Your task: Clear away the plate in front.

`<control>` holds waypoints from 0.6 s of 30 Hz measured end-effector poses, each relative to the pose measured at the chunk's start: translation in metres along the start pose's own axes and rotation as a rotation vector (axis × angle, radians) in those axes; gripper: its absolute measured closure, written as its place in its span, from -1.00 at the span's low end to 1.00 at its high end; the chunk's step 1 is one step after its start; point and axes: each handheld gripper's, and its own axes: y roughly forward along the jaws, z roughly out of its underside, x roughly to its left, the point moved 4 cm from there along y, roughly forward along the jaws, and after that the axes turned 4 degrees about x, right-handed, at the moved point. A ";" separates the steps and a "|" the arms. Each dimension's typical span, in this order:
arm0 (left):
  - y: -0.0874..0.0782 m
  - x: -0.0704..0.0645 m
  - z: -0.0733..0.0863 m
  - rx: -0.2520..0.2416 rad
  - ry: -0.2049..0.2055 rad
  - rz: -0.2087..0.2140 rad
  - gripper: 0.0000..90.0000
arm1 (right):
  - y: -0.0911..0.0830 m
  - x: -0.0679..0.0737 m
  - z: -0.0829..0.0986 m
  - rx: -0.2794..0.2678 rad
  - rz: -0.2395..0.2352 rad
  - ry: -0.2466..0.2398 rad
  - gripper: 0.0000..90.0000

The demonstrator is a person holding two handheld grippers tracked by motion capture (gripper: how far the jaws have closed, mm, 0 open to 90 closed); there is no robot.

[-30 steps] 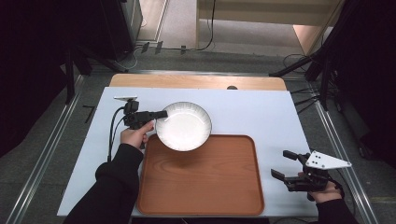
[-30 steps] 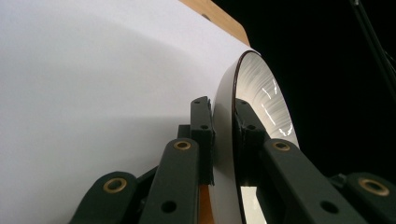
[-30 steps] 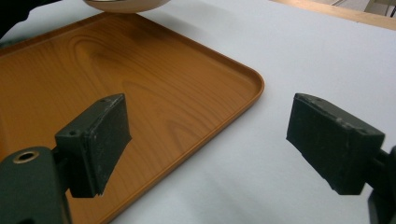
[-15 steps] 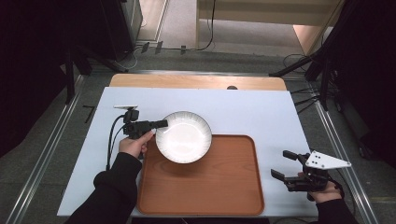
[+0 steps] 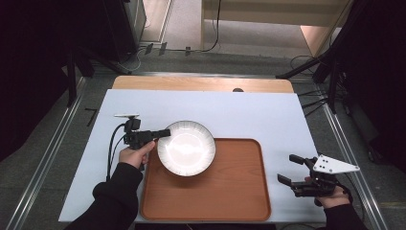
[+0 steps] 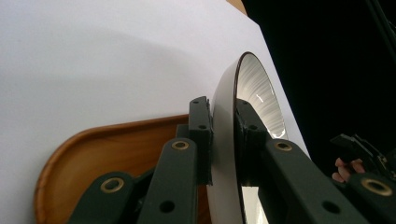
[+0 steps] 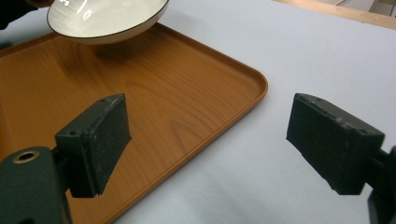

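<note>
High view shows your left tongs (image 5: 164, 132) pinching the left rim of the white bowl (image 5: 186, 148), above the far left corner of the wooden tray (image 5: 225, 196); your right tongs (image 5: 292, 169) are spread, right of the tray on the desk (image 5: 258, 115).

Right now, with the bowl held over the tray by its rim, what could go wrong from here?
1. The left hand-held gripper pinches the white bowl only at its rim; the bowl could pivot or slip from the pads.
2. The bowl hangs above the wooden tray's corner, partly past its edge. Lowered there, it could land on the raised rim and tip.
</note>
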 end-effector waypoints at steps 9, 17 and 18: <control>0.007 -0.008 0.014 0.042 0.017 0.008 0.78 | 0.001 0.002 0.000 0.006 -0.012 -0.008 -0.68; 0.013 -0.017 0.020 0.071 0.044 0.016 0.78 | 0.000 0.001 -0.001 -0.003 -0.013 -0.004 -0.68; 0.014 -0.017 0.021 0.073 0.045 0.016 0.78 | 0.000 0.001 -0.001 -0.003 -0.014 -0.006 -0.68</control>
